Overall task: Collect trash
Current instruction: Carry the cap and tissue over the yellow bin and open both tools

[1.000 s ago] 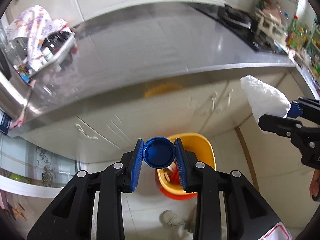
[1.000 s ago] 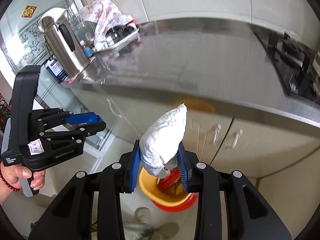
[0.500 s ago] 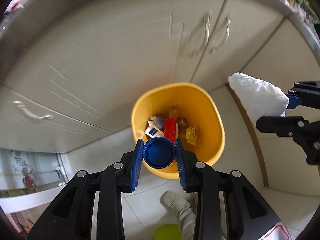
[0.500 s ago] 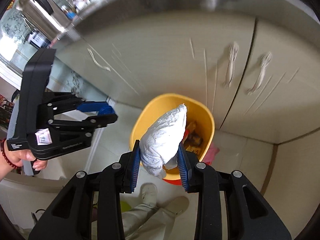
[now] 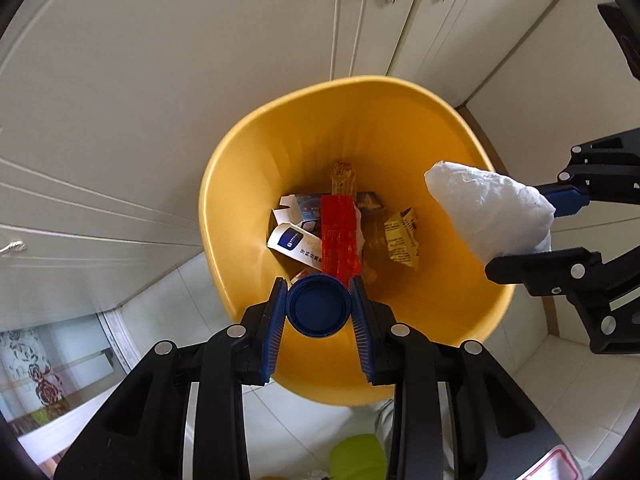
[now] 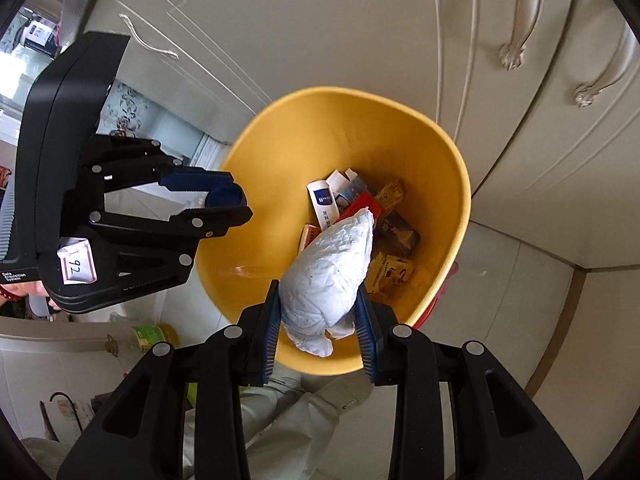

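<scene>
Cream cupboards behind; left hand-held gripper [image 5: 318,312] clamps a round blue cap [image 5: 318,306], right hand-held gripper [image 6: 318,312] crumpled white tissue [image 6: 326,276].

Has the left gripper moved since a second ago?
Yes. The left gripper, shut on the blue cap, has come down from countertop level past the cabinet doors to just above the yellow bin.

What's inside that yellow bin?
In the yellow bin: a red wrapper, a white-and-blue carton, a small box and yellow packets. Anything beneath them is covered.
</scene>
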The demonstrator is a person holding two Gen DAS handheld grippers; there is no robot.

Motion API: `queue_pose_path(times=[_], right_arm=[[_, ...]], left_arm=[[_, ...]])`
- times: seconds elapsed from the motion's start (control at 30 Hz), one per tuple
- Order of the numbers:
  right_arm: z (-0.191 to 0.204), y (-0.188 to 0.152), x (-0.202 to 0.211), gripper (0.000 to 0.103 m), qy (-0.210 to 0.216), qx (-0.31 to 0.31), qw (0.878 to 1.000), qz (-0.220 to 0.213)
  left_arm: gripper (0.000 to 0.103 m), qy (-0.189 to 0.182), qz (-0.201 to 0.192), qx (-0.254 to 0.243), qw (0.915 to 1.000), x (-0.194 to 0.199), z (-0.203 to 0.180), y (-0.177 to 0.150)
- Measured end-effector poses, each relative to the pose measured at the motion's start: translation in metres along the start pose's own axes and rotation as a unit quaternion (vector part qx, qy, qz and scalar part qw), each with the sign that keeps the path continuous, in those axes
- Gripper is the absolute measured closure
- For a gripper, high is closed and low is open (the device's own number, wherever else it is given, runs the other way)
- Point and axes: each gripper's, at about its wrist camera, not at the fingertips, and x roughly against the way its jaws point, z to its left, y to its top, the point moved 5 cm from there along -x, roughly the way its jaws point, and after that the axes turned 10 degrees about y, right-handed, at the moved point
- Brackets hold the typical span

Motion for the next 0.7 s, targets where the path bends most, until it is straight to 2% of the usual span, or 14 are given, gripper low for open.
queue_pose_path(times=[0.27, 0.6, 0.7], right_arm=[[-0.012, 0.016, -0.011, 0.067, 0.006, -0.005, 1.000, 0.006], [-0.019, 0.022, -0.013, 0.067, 0.011, -0.009, 1.000, 0.005], [-0.018, 0.021, -0.010, 0.062, 0.017, -0.010, 1.000, 0.005]], left_arm=[[0.071, -0.003, 0.015, 0.003, 0.9999, -0.022, 0.001, 0.010], [0.071, -0.011, 0.017, 0.013, 0.9997, -0.023, 0.001, 0.013], [0.069, -0.009, 0.017, 0.015, 0.9997, -0.022, 0.003, 0.014]])
